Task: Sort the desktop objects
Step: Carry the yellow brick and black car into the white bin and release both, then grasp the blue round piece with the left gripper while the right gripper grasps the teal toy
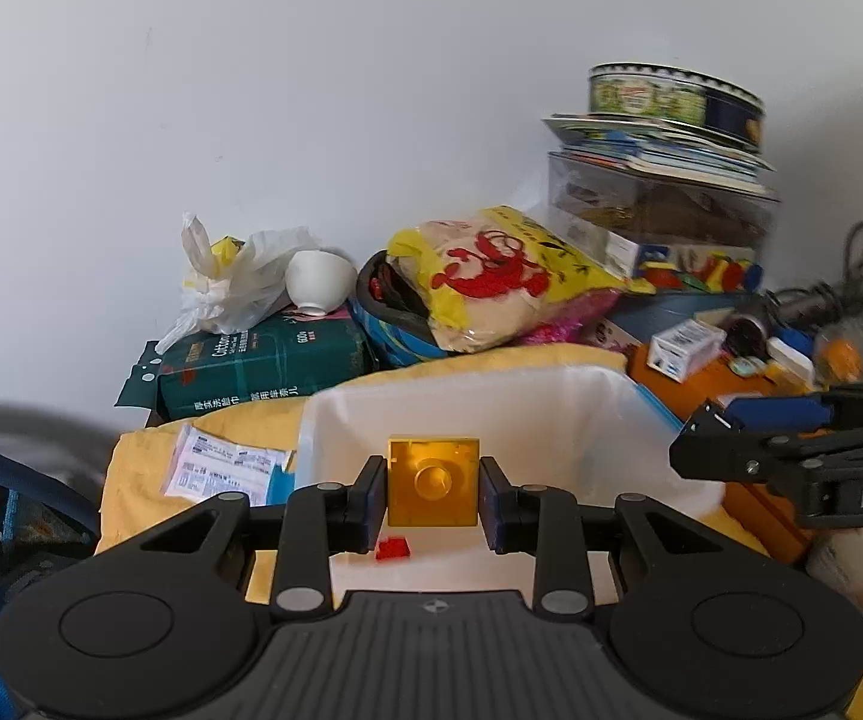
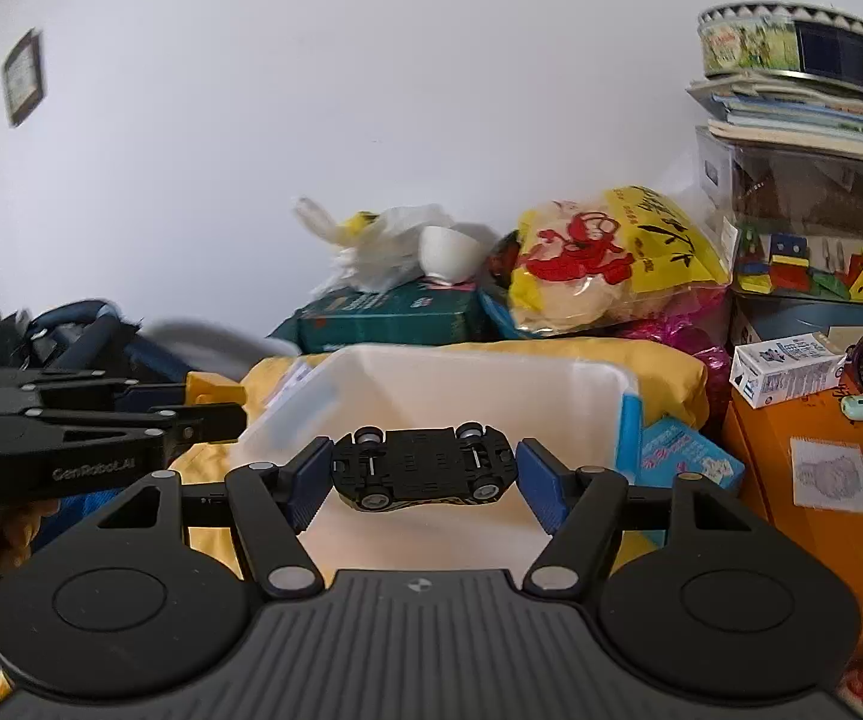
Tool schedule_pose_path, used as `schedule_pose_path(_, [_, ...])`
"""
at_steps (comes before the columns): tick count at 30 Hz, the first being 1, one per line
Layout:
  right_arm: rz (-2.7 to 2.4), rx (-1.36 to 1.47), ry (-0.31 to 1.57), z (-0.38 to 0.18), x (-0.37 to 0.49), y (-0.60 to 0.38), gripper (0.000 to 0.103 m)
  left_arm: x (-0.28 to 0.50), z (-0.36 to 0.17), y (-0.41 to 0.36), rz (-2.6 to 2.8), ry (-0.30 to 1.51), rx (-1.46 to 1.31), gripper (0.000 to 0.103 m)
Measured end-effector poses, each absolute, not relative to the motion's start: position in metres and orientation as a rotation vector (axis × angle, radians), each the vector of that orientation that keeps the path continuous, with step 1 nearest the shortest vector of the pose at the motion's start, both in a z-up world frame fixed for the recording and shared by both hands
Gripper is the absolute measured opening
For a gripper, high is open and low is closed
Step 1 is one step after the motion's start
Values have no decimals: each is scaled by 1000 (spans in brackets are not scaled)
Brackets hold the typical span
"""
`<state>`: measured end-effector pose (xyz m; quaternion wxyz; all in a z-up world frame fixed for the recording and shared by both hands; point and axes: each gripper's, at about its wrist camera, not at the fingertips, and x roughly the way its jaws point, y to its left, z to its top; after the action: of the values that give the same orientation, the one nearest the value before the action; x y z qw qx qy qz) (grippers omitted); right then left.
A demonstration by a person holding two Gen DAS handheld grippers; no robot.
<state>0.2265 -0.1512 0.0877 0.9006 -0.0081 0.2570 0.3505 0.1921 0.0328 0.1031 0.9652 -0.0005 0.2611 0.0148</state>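
My left gripper (image 1: 433, 483) is shut on a yellow toy brick (image 1: 433, 480) and holds it above the white plastic bin (image 1: 491, 396). A small red brick (image 1: 392, 548) lies on the bin floor. My right gripper (image 2: 425, 471) holds a black toy car (image 2: 425, 468), underside up, over the same bin (image 2: 551, 384); its blue pads (image 2: 542, 477) sit at the car's two ends. The right gripper shows at the right of the left wrist view (image 1: 791, 456). The left gripper with its yellow brick shows at the left of the right wrist view (image 2: 101, 432).
The bin sits on a yellow cloth (image 2: 641, 360). Behind it are a green tissue pack (image 1: 263, 366), a white bowl (image 1: 318, 279), a plastic bag (image 1: 233, 276) and a yellow snack bag (image 1: 503, 276). An orange box (image 2: 821, 480) with small items is at the right, stacked boxes and a tin (image 2: 803, 42) behind.
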Motion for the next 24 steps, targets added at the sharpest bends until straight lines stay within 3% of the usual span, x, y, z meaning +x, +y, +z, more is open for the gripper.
schedule_pose_path(6, [683,-26,612,79,273,-136,70,233,99,34,44,570,10,36])
schedule_pose_path(8, [684,-30,624,77,283,-132,73,240,96,35,61,573,16,55])
schedule_pose_path(10, [673,-42,616,78,290,-129,84,240,95,38,75,567,7,60])
schedule_pose_path(19, [700,-70,554,74,248,-155,84,170,69,47,56,569,4,61])
schedule_pose_path(24, [700,-133,582,36,185,-190,85,94,31,47,60,633,-33,61])
